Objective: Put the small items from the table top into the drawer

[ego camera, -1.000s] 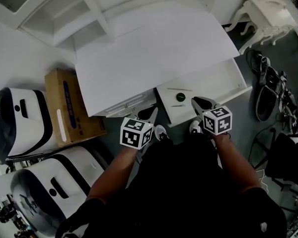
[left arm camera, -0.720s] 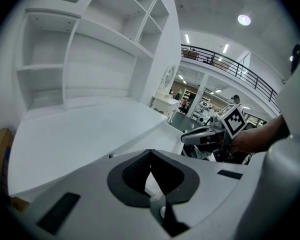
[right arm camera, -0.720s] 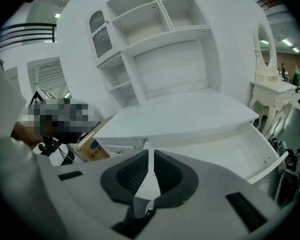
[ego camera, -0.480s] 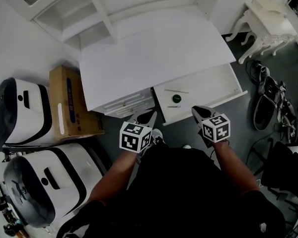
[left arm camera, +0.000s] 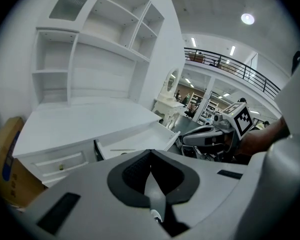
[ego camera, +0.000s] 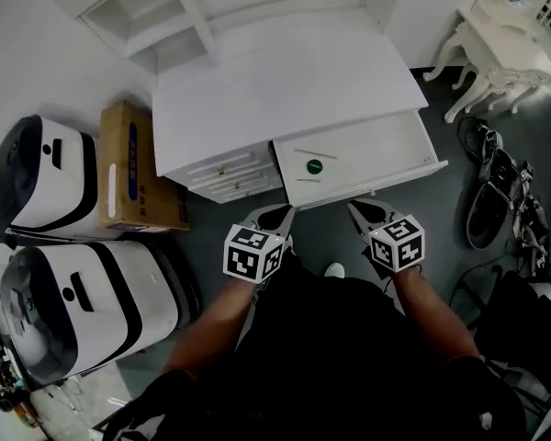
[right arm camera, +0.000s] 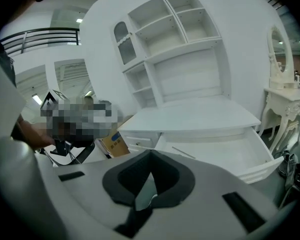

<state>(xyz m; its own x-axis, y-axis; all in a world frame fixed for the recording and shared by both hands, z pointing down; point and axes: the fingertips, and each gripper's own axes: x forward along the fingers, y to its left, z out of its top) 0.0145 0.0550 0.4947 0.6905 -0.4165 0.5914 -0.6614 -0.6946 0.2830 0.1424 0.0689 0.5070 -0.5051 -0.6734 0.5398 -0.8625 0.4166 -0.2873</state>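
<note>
The white desk top [ego camera: 285, 81] lies bare. Its right drawer [ego camera: 399, 150] stands pulled out. Inside lie a round green item [ego camera: 314, 166], a thin stick [ego camera: 314, 153] and a smaller stick [ego camera: 308, 180]. My left gripper [ego camera: 277, 213] hangs just in front of the desk, below the drawer's left corner, shut and holding nothing. My right gripper [ego camera: 358, 209] hangs beside it, below the drawer front, also shut and holding nothing. In the left gripper view the left gripper [left arm camera: 150, 155] points at the open drawer [left arm camera: 140, 141]. The right gripper [right arm camera: 150, 156] also faces the drawer [right arm camera: 225, 151].
Small closed drawers [ego camera: 225, 173] sit left of the open one. A cardboard box [ego camera: 133, 177] and two white-and-black machines [ego camera: 46, 186] [ego camera: 83, 310] stand on the floor at left. Shoes [ego camera: 496, 191] and a white ornate table [ego camera: 496, 26] are at right. Shelves [ego camera: 165, 7] rise behind the desk.
Both grippers have drawn back from the drawer front and the head view has pulled away from the desk. The drawer stays open with the same items inside.
</note>
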